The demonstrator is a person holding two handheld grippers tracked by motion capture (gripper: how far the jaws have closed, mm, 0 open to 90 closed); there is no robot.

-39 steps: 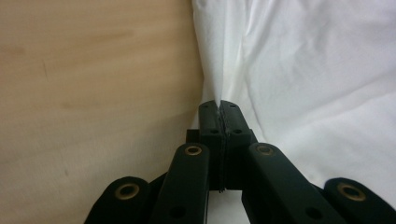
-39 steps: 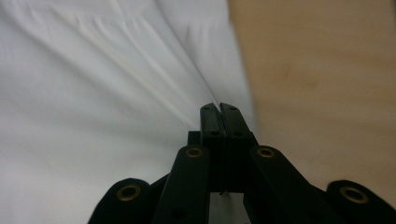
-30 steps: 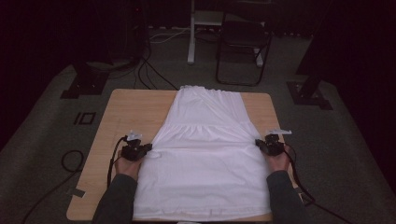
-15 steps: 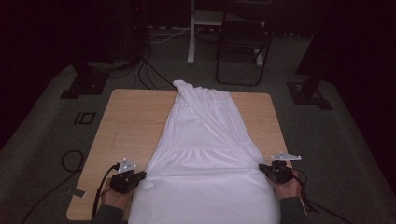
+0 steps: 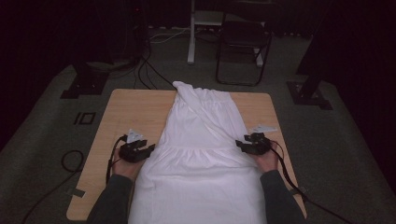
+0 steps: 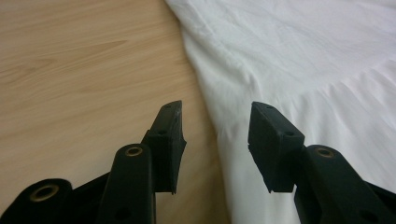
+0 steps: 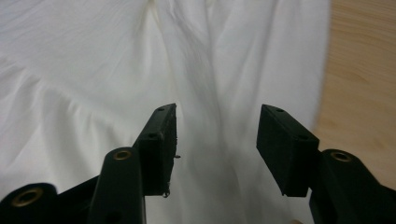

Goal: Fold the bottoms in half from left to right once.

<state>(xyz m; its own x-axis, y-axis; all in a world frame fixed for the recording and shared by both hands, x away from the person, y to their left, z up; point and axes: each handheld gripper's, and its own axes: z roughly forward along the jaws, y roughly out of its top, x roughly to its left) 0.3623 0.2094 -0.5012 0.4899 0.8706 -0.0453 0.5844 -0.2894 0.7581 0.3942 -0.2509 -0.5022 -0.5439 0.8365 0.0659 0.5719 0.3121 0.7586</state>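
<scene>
From the high view, a white dress [image 5: 196, 154] lies lengthwise on the wooden surface [image 5: 135, 112], with the left gripper [image 5: 148, 149] and right gripper [image 5: 239, 143] at its side edges. In the left gripper view, the jaws, just opened, stand apart with nothing gripped, the dress edge [image 6: 289, 60] lying between and beyond them. In the right gripper view, the jaws, also just opened, hang empty over the cloth.

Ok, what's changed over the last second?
Both hand-held grippers, left and right, pulled the dress toward the person, narrowing its far end. Their jaws have just been opening, nothing between them: dress released. Table and chair unchanged.
</scene>
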